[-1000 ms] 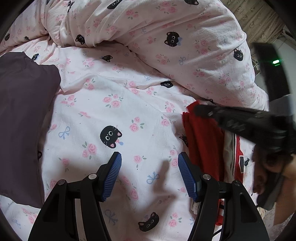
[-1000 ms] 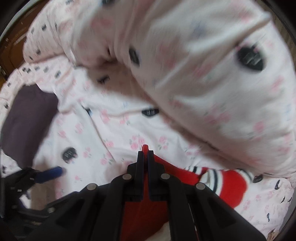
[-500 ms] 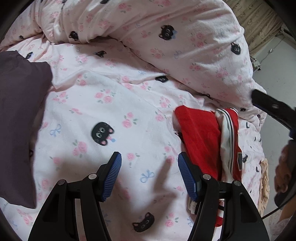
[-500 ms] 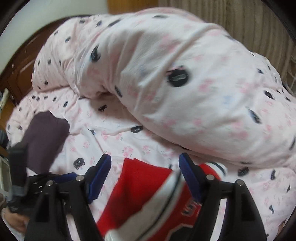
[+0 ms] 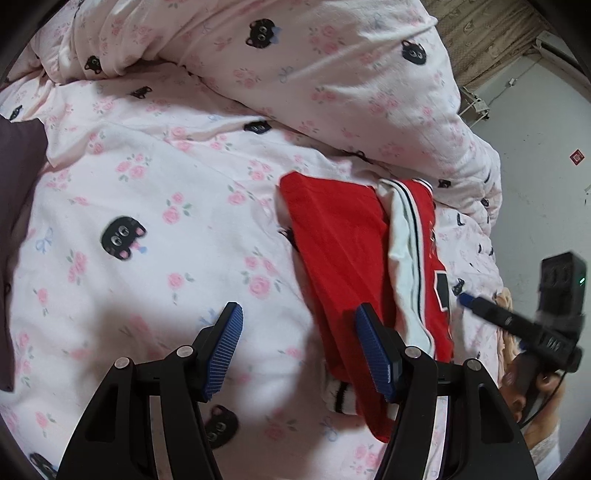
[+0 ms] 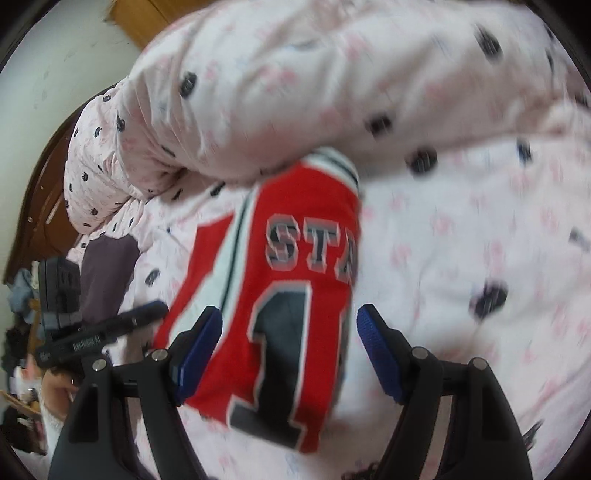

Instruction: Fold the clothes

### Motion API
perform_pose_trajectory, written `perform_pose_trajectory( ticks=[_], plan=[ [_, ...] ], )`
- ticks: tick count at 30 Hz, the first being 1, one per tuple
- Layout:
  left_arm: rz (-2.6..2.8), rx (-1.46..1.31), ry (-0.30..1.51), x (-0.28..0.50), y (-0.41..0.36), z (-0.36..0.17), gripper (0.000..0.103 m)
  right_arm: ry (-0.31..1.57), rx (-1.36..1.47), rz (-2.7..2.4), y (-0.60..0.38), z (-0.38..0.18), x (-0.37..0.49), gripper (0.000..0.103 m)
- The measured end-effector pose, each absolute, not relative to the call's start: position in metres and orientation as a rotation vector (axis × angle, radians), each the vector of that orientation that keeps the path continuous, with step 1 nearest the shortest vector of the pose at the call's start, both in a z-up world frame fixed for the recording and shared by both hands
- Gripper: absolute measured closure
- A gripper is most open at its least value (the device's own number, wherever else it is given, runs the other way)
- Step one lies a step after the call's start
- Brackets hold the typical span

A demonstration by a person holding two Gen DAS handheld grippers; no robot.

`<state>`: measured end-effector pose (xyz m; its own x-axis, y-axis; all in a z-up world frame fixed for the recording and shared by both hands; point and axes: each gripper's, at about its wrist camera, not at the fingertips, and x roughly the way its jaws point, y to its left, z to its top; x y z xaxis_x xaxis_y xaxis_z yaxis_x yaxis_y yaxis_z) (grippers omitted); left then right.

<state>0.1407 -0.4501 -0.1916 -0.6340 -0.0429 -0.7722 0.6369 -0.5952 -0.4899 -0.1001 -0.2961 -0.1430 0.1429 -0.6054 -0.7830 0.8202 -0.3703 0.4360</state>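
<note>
Jersey (image 5: 343, 258) let go, now lying part-folded on bedsheet (image 5: 147, 206), center-right of frame. R gripper (image 6: 288, 354) sprung wide, nothing pinched; L gripper (image 5: 299, 347) agape, empty, beside it. Next fold prob due.

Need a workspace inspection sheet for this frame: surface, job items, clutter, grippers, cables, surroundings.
Surface: bed sheet, pink with roses and black cat faces, wrinkled.
Job's things: red jersey, folded into a long strip on the sheet, white striped trim on top; its lettering and number face up in the right wrist view.
Clutter: bunched duvet in the same print behind the jersey; dark purple cloth at the sheet's left edge.
Grippers: left gripper open, nothing between the pads, beside the jersey's near end. Right gripper open above the jersey, not gripping it.
Cables: thin dark cable by the right hand.
Surroundings: white wall, patterned curtain, wooden headboard.
</note>
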Motion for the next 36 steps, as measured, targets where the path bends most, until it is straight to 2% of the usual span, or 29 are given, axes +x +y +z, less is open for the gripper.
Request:
perform_pose_trajectory(
  ticks=[4, 11, 15, 21, 23, 24, 25, 26, 31, 36],
  plan=[
    [-2.284, 1.066, 1.147, 0.134, -0.441, -0.198, 0.045, 0.205, 1.260, -1.454, -0.287, -0.167, -0.099, 0.026],
    [-2.285, 1.092, 1.080, 0.128, -0.433, -0.208, 0.042, 0.069, 1.304, -1.372, -0.276, -0.205, -0.105, 0.024],
    [-2.277, 1.081, 1.118, 0.128, -0.436, -0.213, 0.041, 0.088, 1.310, -1.309, -0.288, -0.211, -0.100, 0.024],
    [-2.275, 1.083, 1.114, 0.128, -0.436, -0.213, 0.041, -0.029, 1.353, -1.211, -0.293, -0.217, -0.095, 0.024],
    [-2.276, 1.080, 1.120, 0.129, -0.436, -0.213, 0.041, -0.060, 1.370, -1.191, -0.293, -0.218, -0.097, 0.028],
    [-2.277, 1.077, 1.130, 0.130, -0.437, -0.213, 0.041, -0.089, 1.390, -1.156, -0.294, -0.219, -0.098, 0.044],
    [-2.277, 1.073, 1.141, 0.131, -0.438, -0.213, 0.041, -0.125, 1.424, -1.109, -0.295, -0.222, -0.100, 0.074],
    [-2.277, 1.067, 1.154, 0.132, -0.439, -0.213, 0.041, -0.153, 1.451, -1.075, -0.296, -0.225, -0.102, 0.087],
    [-2.240, 1.001, 1.313, 0.150, -0.450, -0.207, 0.041, -0.240, 1.482, -0.996, -0.301, -0.222, -0.102, 0.090],
    [-2.196, 0.964, 1.612, 0.173, -0.449, -0.203, 0.039, -0.312, 1.442, -0.989, -0.313, -0.188, -0.105, 0.090]
  ],
)
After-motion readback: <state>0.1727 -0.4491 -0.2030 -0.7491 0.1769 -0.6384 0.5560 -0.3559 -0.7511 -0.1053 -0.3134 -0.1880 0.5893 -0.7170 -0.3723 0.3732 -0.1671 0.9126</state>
